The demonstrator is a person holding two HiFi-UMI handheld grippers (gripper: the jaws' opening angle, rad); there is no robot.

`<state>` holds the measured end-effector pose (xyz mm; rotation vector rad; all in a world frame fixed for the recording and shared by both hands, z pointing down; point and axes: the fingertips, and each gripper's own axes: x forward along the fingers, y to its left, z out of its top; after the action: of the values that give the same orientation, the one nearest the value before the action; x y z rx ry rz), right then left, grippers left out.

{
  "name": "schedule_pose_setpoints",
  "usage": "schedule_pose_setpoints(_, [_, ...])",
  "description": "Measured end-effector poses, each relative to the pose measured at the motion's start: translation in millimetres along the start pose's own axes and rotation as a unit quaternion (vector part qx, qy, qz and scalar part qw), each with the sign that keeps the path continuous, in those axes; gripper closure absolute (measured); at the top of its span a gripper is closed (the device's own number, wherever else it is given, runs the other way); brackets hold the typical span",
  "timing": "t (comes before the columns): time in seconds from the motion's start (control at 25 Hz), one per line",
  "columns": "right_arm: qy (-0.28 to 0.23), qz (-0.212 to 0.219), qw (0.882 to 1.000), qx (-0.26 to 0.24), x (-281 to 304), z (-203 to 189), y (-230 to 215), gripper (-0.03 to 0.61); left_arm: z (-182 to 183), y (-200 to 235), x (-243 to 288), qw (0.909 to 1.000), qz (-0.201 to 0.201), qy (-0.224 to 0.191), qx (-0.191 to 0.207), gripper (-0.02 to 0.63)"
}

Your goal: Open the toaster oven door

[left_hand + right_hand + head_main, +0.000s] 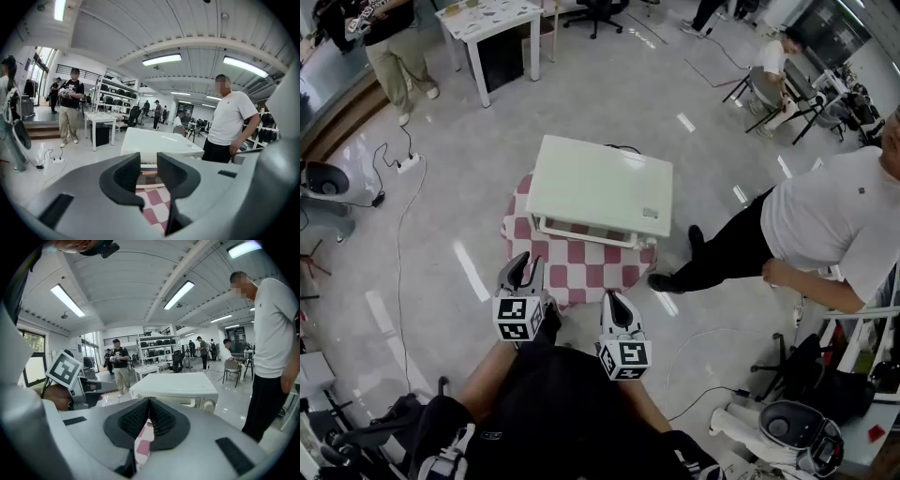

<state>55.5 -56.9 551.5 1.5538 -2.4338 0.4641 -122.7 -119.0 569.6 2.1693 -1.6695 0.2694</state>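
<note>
In the head view the toaster oven (pixel 600 192) is seen mostly from above. It sits shut on a small counter (pixel 581 274) draped in red-and-white checks, with the left gripper (pixel 528 272) and right gripper (pixel 617 305) both short of its front edge. The gripper views show its front. The left fingers (pixel 123 177) stand spread and empty, framing the door. The right fingers (pixel 161 420) are pressed together, below a knob (pixel 209 405) at the oven's right.

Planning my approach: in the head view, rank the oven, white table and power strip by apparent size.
1. oven
2. white table, farther off, so true size unsure
3. power strip, clearly smallest
</note>
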Motion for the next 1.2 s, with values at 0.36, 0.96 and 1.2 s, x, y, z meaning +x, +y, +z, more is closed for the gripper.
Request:
schedule_pose_setpoints(0.36, [0.008,-0.028,1.0,0.005,52.6,18.5,-6.8,0.552,-27.4,40.9,93.5,0.9921,-0.026,0.096,-0.076,0.45])
schedule_pose_setpoints(0.96, [-0.005,-0.053,0.999,0.003,57.1,25.9,-39.6,0.552,-70.3,46.3,146.5,0.965,-0.026,0.183,-0.186,0.441])
schedule_pose_setpoints(1.2, [-0.002,-0.05,0.999,-0.003,49.2,25.6,-54.3,0.552,-63.3,48.1,146.1,0.961,-0.021,0.161,-0.224,0.461])
